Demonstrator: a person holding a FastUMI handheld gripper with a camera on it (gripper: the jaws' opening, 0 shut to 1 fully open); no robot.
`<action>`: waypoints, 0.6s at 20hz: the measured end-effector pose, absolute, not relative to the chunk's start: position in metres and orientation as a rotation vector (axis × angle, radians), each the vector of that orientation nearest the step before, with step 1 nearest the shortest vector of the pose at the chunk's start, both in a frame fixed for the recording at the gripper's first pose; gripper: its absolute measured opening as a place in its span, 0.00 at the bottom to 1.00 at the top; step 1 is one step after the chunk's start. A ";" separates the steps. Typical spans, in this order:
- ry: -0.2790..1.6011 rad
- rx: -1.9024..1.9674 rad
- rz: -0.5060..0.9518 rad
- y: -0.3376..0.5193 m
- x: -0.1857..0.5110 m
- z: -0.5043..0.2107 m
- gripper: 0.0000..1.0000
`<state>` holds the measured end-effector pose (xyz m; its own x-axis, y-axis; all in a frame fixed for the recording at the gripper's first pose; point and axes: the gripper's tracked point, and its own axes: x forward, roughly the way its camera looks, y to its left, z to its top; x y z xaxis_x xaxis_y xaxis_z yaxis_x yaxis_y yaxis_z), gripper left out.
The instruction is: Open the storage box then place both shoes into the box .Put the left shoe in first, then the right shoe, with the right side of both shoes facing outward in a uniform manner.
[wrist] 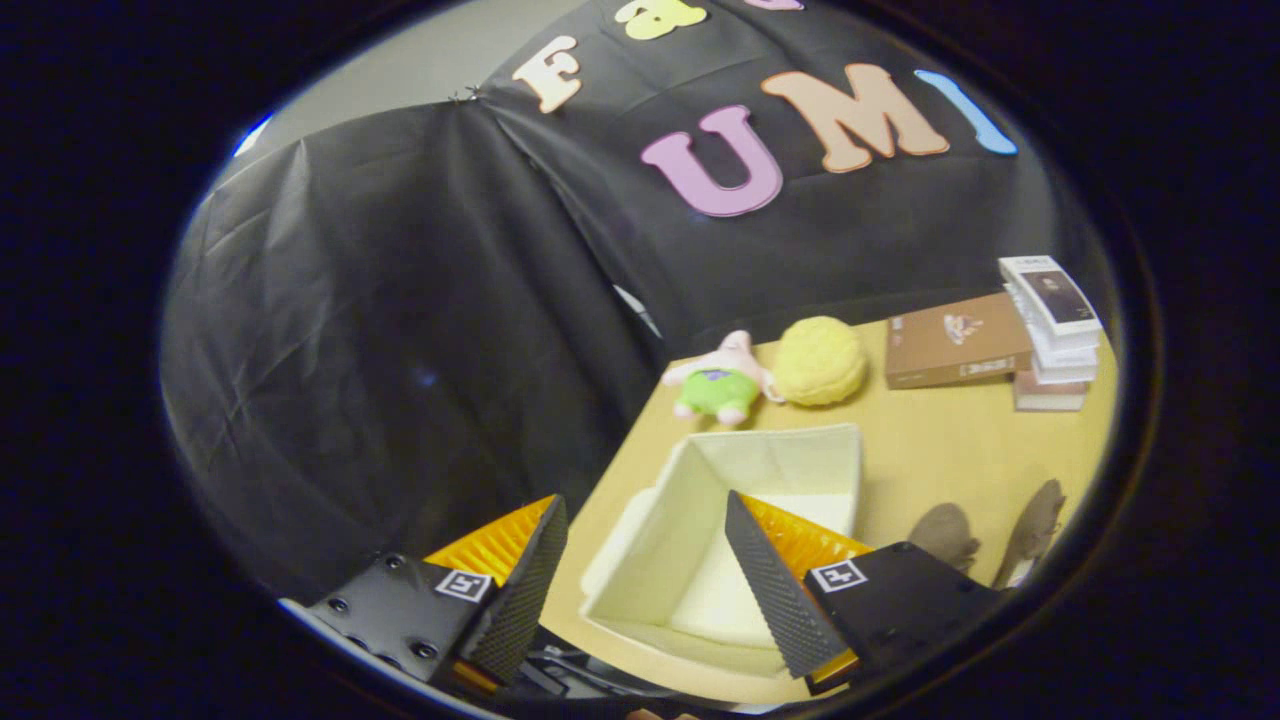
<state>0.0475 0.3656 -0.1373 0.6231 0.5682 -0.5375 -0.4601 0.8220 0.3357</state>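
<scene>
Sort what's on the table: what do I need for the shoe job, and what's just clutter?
For the job: open, empty storage box; two shoes to its right; gripper, jaws open above the box.

Lying about: pink plush toy, yellow ball, brown book, stack of books.

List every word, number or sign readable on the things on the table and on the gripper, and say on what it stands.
Flat brown book: cover print too blurred to read.
Stack of white books: cover print too small to read.
Gripper, open above the open cream fabric storage box: a square black-and-white marker beside each finger, a pattern, no words.
Nothing here can be quoted.
</scene>
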 end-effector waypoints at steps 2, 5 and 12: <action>0.704 0.153 0.520 0.323 0.055 -0.146 0.99; 0.757 0.115 0.420 0.264 0.062 -0.166 0.99; 0.964 0.028 0.279 0.171 0.062 -0.239 0.98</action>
